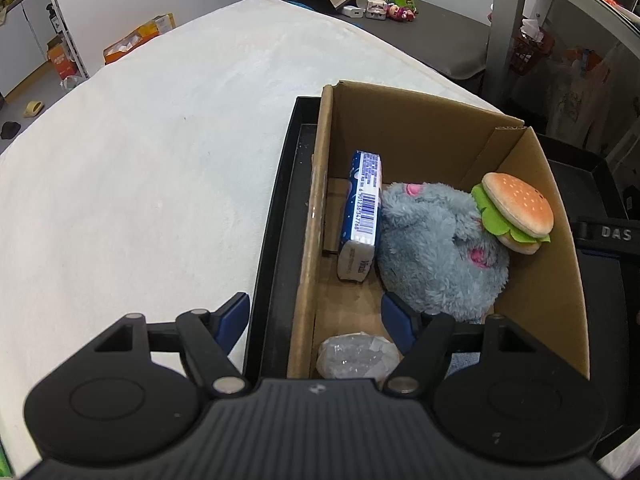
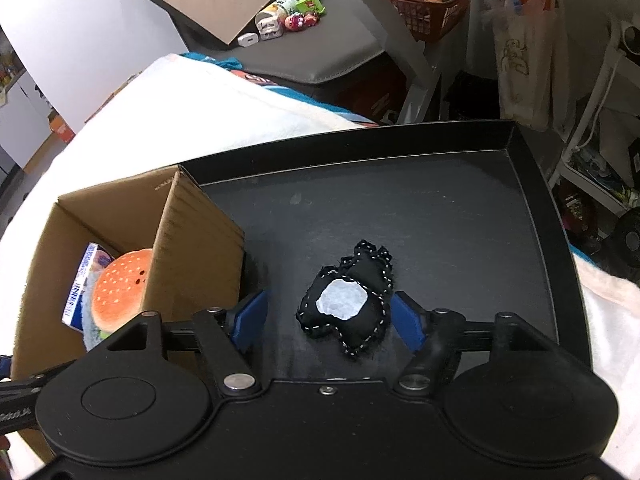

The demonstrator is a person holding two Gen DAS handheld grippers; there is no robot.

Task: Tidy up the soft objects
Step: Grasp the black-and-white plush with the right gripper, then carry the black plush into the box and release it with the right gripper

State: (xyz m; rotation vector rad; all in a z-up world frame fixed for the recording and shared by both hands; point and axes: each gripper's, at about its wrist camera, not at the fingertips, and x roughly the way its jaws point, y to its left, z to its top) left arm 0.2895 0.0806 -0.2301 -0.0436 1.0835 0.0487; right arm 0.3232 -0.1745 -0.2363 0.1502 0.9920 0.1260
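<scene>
Cardboard box (image 2: 192,232) just left of black felt toy (image 2: 348,304), right gripper (image 2: 328,316) fingers spread.

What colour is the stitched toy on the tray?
Black toy with white edge stitching and a white patch; clearest in the right wrist view.

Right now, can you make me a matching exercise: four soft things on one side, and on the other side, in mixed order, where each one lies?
Things:
1. hamburger plush
2. grey plush
3. black felt toy
4. tissue pack

Places:
A. on the black tray, outside the box
B. on top of the grey plush
C. standing along the cardboard box's left wall
D. middle of the box

Pairs: 1-B, 2-D, 3-A, 4-C
</scene>
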